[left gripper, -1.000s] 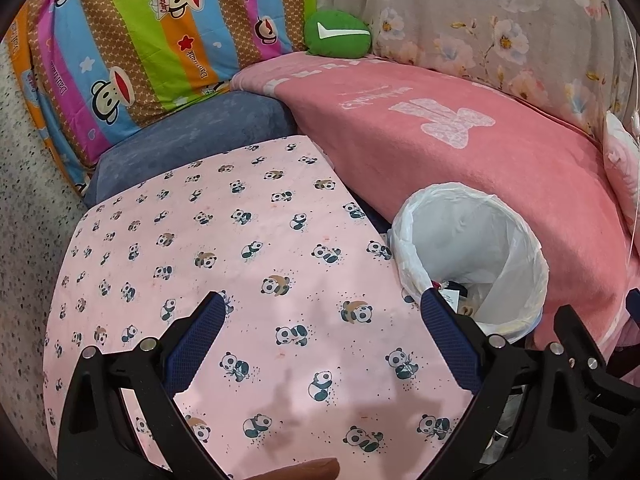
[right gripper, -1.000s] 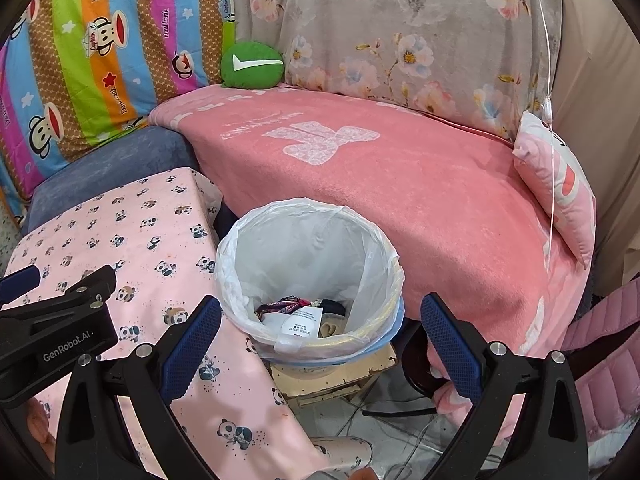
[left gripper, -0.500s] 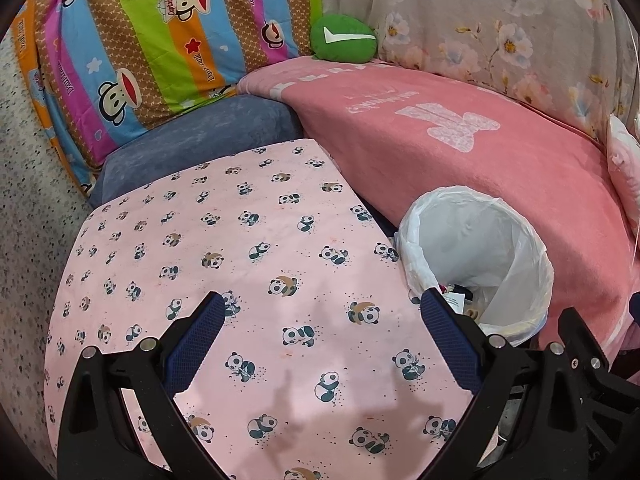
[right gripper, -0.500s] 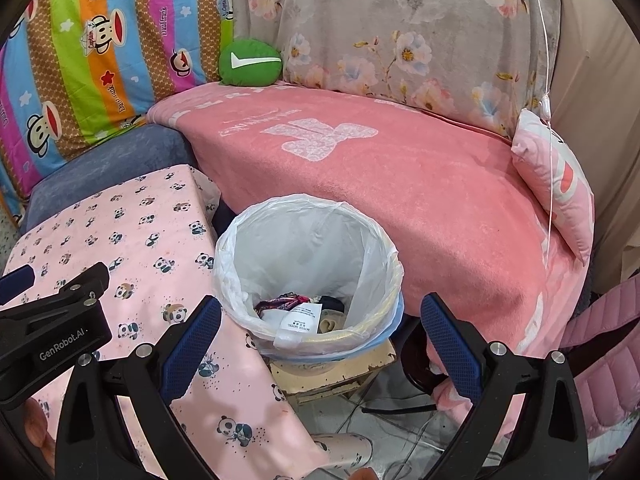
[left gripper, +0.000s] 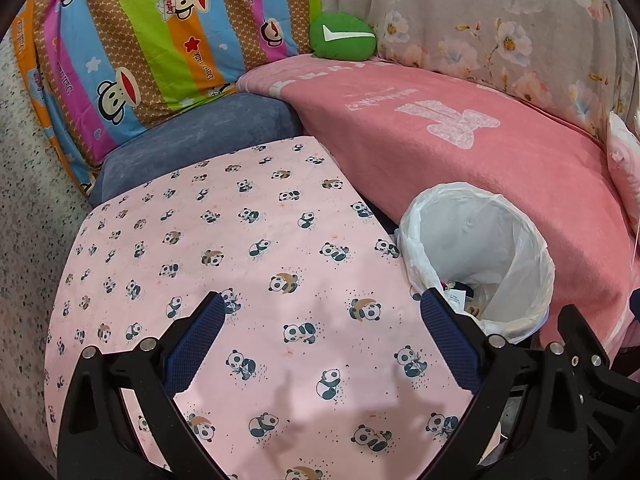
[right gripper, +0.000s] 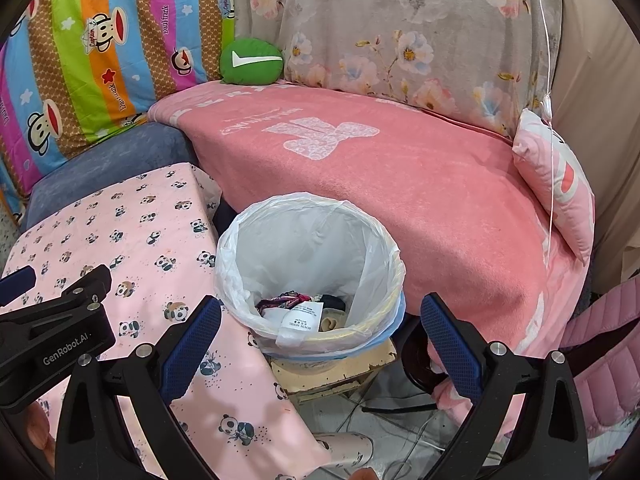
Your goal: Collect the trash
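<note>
A round bin with a white plastic liner (right gripper: 308,248) stands on a small stool between the table and the sofa, also seen at the right of the left wrist view as the bin (left gripper: 480,248). Trash lies at its bottom: a white labelled packet (right gripper: 298,322) and dark scraps. My right gripper (right gripper: 320,308) hovers open above the bin's near rim, nothing between its fingers. My left gripper (left gripper: 320,304) is open over the panda-print tablecloth (left gripper: 224,248), holding nothing. From the right wrist view the left gripper's black body (right gripper: 52,332) shows at the left.
A pink blanket (right gripper: 400,168) covers the sofa behind the bin. A green cushion (left gripper: 343,36), a striped cartoon sheet (left gripper: 140,40) and a floral cover (right gripper: 400,32) line the back. A pink pillow (right gripper: 556,196) lies at right. Cables run on the floor (right gripper: 400,432) below the stool.
Both grippers have drawn slightly back and upward, so the table and bin sit a little lower and farther in view. Both stay open.
</note>
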`<state>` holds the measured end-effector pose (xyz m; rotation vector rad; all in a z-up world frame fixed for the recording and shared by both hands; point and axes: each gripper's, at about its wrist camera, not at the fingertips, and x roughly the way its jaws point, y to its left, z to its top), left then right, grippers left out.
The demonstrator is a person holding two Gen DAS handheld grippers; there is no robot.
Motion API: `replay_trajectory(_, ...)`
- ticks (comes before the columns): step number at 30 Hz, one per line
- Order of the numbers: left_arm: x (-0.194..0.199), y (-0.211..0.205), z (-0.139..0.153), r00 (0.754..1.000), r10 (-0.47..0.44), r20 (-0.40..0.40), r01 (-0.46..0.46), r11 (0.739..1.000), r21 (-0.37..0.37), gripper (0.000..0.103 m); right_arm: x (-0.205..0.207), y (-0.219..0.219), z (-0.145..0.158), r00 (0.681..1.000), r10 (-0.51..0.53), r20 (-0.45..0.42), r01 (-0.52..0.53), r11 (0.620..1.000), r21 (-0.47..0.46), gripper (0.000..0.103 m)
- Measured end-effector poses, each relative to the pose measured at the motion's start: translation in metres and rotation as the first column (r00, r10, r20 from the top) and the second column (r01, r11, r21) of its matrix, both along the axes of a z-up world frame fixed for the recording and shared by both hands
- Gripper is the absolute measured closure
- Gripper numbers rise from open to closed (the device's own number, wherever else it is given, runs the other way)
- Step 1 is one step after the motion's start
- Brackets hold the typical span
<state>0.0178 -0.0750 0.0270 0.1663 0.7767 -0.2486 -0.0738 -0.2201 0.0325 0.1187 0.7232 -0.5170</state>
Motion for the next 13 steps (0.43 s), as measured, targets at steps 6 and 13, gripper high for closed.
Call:
replay_trajectory(6,0.0011,-0.0005,-0.0028,1.0,-0.004,-0.013,0.004,1.0,0.004,0.009,-0.0001,0.0008,-0.0004,1.0,0.0,-0.001,0.0,1.0,0.0,0.007)
replay_trajectory(13,0.0031,-0.0003,-0.0086,0.999,-0.015,-0.036,0.015,1.0,0.007,0.009,0.0008,0.0026,-0.0028,1.0,0.001,-0.007,-0.001,1.0,0.002,0.007)
